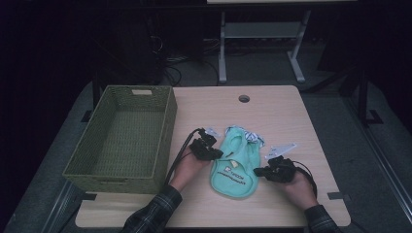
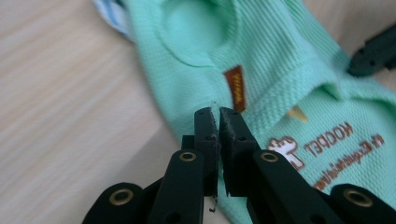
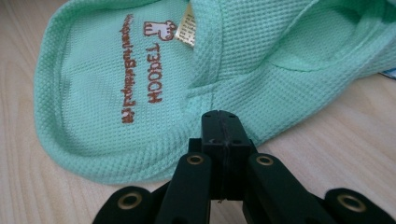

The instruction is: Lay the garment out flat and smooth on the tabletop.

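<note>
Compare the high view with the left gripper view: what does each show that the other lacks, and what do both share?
High view alone: the woven basket, the table's far edge with its round hole, and the floor beyond.
Left gripper view alone: the small orange tag sewn on the green garment, and the weave up close.
Both: the garment, the wooden tabletop, the left tongs at its edge, and the right tongs.

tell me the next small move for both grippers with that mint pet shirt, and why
Probably lift both together. The left gripper and right gripper each look shut on an opposite edge of the mint green pet shirt, which lies flat on the table. The empty woven basket to the left seems the likely destination.
</note>
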### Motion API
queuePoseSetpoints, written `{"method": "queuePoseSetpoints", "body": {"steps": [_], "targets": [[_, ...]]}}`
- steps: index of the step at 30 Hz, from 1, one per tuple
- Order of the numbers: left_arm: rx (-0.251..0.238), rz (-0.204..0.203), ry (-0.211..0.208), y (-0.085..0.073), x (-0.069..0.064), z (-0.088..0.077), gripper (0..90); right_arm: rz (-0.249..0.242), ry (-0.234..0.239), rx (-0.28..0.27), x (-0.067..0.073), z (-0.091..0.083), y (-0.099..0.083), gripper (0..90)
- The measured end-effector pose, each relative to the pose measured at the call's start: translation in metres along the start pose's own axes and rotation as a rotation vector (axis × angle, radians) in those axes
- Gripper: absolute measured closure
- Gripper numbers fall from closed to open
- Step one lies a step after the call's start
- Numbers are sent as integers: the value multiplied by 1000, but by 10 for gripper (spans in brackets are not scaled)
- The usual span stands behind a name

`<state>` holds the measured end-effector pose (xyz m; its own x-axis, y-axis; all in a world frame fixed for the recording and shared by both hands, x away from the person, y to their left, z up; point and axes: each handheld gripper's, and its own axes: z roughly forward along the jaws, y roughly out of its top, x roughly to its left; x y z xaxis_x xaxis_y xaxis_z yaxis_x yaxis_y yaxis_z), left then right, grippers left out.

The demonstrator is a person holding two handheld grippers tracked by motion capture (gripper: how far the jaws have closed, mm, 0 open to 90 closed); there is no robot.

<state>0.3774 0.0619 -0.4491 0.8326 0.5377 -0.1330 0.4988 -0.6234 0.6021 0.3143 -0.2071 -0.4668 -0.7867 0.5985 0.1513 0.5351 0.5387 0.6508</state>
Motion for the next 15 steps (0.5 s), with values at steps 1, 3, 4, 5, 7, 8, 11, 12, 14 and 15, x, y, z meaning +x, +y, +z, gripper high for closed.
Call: {"method": "queuePoseSetpoints", "body": {"steps": [1,3,4,5,7,8,11,12,14,15], "targets": [[5,9,4,0,-2,2,854,0,2,1,-1,0,0,897],[24,27,4,-1,-3,4,851,-1,2,4,-1,0,0,897],[30,23,2,-2,-3,5,848,4,0,6,0,0,0,897],[28,23,-5,-4,-2,5,844,4,-2,4,0,0,0,897],[28,16,-6,-5,-2,4,843,1,-6,7,0,-1,0,897],[31,19,-2,-6,-3,3,843,-4,-7,10,-1,-1,0,897],[47,23,-8,-9,-6,0,844,8,-10,9,-2,-2,-1,897],[46,20,-9,-10,-7,-1,843,9,-13,9,-3,-3,-1,897],[63,32,-22,-14,-11,-4,844,11,-19,11,-4,-4,-1,897],[69,38,-27,-16,-13,-6,844,15,-19,14,-5,-5,-2,897]]}}
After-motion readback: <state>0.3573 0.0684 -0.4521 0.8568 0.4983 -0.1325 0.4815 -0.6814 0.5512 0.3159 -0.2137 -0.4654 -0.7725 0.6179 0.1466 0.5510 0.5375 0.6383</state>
